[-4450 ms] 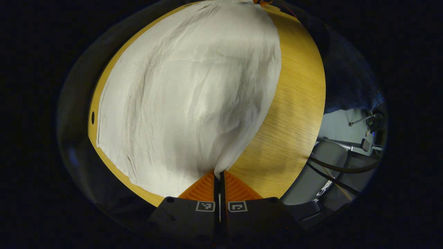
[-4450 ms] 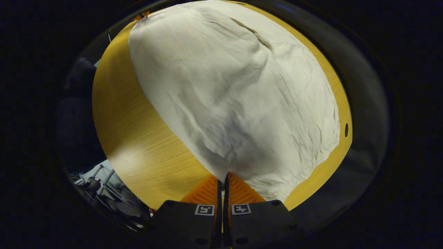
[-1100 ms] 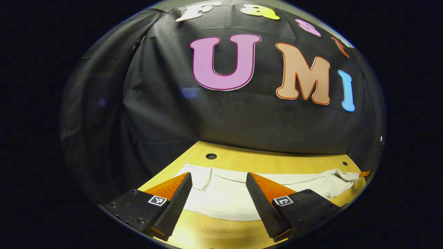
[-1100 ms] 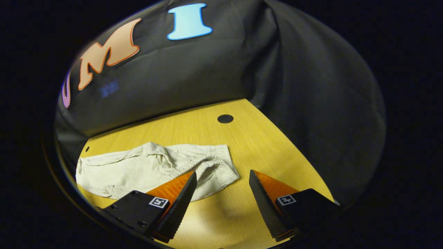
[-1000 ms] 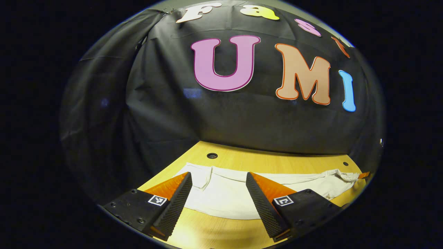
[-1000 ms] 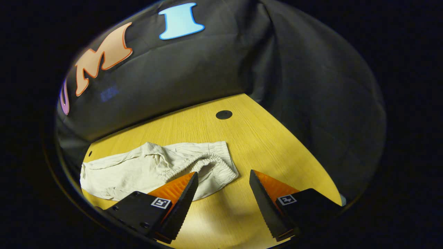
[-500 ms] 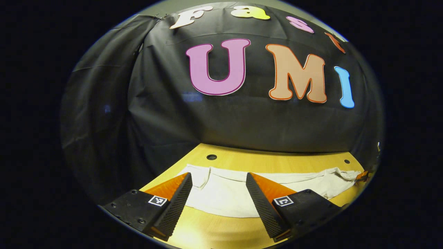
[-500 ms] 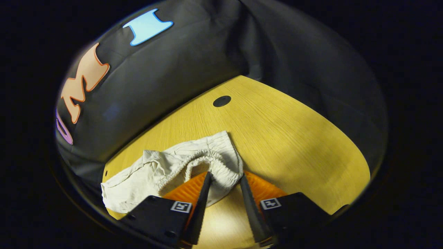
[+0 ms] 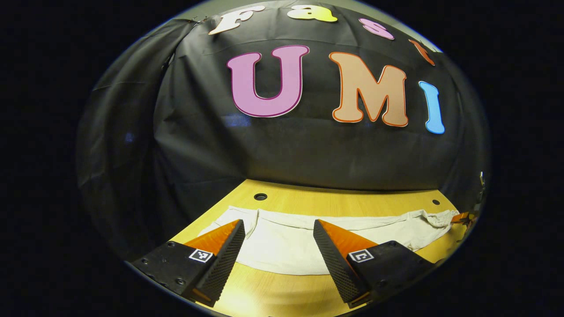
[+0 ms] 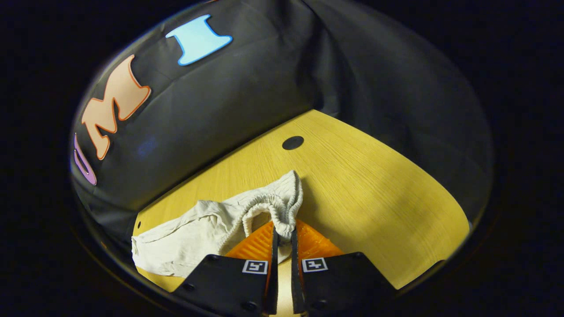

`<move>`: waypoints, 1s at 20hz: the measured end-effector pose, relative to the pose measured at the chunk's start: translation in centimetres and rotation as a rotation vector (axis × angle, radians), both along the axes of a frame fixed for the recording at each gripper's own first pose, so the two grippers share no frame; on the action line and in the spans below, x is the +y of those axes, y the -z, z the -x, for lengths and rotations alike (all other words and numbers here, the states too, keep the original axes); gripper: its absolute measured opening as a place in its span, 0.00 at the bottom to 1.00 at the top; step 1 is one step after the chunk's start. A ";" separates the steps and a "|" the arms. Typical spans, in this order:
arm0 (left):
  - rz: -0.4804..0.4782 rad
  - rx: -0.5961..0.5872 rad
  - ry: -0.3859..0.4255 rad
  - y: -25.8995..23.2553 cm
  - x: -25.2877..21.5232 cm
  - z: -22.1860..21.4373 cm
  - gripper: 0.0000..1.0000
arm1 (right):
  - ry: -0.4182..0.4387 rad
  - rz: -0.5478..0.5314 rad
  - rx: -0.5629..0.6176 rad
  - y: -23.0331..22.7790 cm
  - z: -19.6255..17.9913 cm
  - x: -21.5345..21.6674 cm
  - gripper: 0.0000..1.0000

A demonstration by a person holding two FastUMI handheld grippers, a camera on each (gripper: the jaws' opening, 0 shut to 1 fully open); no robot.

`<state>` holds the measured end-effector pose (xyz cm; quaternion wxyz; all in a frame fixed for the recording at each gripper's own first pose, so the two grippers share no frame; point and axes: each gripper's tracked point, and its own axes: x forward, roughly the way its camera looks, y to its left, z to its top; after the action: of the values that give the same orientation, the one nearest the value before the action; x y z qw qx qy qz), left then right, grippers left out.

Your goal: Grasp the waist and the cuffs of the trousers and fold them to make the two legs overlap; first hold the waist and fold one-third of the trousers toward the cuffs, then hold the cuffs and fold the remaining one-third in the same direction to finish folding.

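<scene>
Black cloth walls close the booth behind a yellow wood-grain surface [image 9: 335, 200] with dark round holes [image 10: 293, 142] near its far edge.

Trousers [image 9: 286, 246], pale cream, lie flat on the surface with their long axis running along the far edge. In the left gripper view the cuff end [image 9: 229, 218] sits toward the far left corner, near one hole; the gathered waist end [image 9: 436, 216] points to the right side of the surface.

My left gripper [image 9: 278, 251] is wide open, held low and near level just above the near part of the surface, aimed toward the far wall. Both fingers stand apart over the cuff-side stretch of the trousers; I cannot tell if either touches the cloth.

My right gripper [image 10: 282, 240] is closed on the elastic waistband [image 10: 282, 211], both fingers pinching a bunched fold of it. It is tilted down toward the surface. In the right gripper view the waistband is puckered and raised at the pinch, and the legs trail away to the left, toward the left corner of the surface.
</scene>
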<state>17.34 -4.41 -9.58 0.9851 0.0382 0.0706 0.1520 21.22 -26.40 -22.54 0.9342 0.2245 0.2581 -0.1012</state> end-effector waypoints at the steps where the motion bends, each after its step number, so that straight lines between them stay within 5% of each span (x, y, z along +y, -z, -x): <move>1: 0.007 -0.001 0.005 0.0 0.2 -0.1 0.95 | -0.003 0.011 -0.013 -1.0 0.1 0.4 0.10; 13: 0.063 0.051 0.176 1.2 6.2 -1.3 0.95 | -0.081 0.176 -0.170 -12.3 3.2 13.2 0.14; 20: 0.110 0.103 0.230 3.1 11.6 -1.6 0.95 | -0.205 0.225 -0.174 -13.2 1.4 28.2 0.14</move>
<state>18.92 7.22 -12.70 0.9917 -0.0005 0.1246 0.0317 19.86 1.80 -9.38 0.9777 0.0987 0.1848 -0.0137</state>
